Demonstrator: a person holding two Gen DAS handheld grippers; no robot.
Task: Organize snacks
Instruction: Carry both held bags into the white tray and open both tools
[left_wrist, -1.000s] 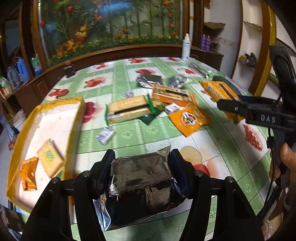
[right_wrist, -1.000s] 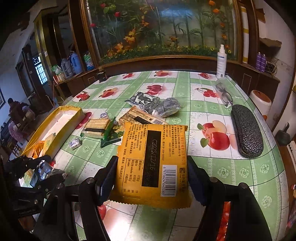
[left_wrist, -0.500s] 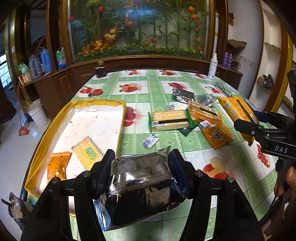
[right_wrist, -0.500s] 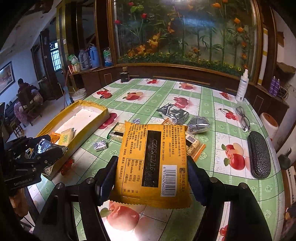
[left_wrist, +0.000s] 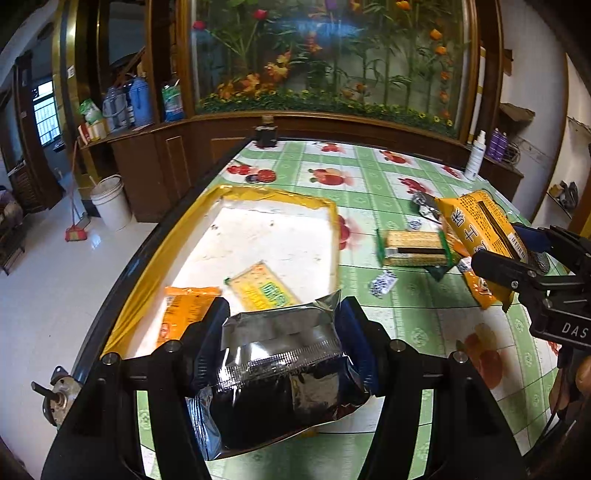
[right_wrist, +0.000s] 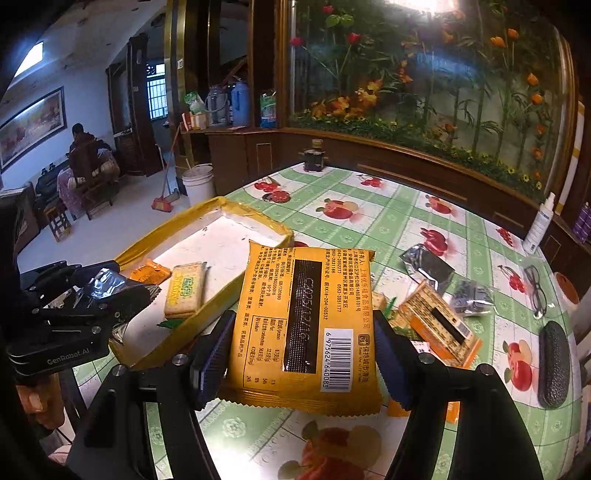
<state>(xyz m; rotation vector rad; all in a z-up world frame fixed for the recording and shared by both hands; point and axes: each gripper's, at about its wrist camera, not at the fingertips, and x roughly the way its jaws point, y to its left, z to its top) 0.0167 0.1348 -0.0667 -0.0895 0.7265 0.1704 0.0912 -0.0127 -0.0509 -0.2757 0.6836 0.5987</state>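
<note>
- Snacks in hand: a silver foil packet (left_wrist: 280, 373) is clamped between the blue pads of the left claw (left_wrist: 282, 343), and a yellow packet (right_wrist: 304, 325) with a barcode on its back is clamped between the pads of the right claw (right_wrist: 301, 354). Both claws are closed to the width of their packets.
- Position of the held snacks: both are raised above the surface (right_wrist: 388, 229), which carries a green checked cloth printed with fruit. The silver foil packet hangs over the near end of the yellow-rimmed tray (left_wrist: 273, 194); the yellow packet sits just to the right of that tray.
- Snacks in the tray: an orange packet (left_wrist: 181, 314) and a yellow-green biscuit pack (left_wrist: 264, 290) lie side by side on its white floor.
- Snacks loose on the surface: a green-edged cracker pack (left_wrist: 413, 248), an orange box (right_wrist: 439, 321), two more foil packets (right_wrist: 428, 266) and a small blue-and-white sweet (left_wrist: 382, 282), clustered right of the tray.
- Other items: spectacles (right_wrist: 535, 288), a dark spectacle case (right_wrist: 554, 363) and a white spray bottle (right_wrist: 537, 225) at the right edge; a dark jar (right_wrist: 314, 158) at the far edge.
</note>
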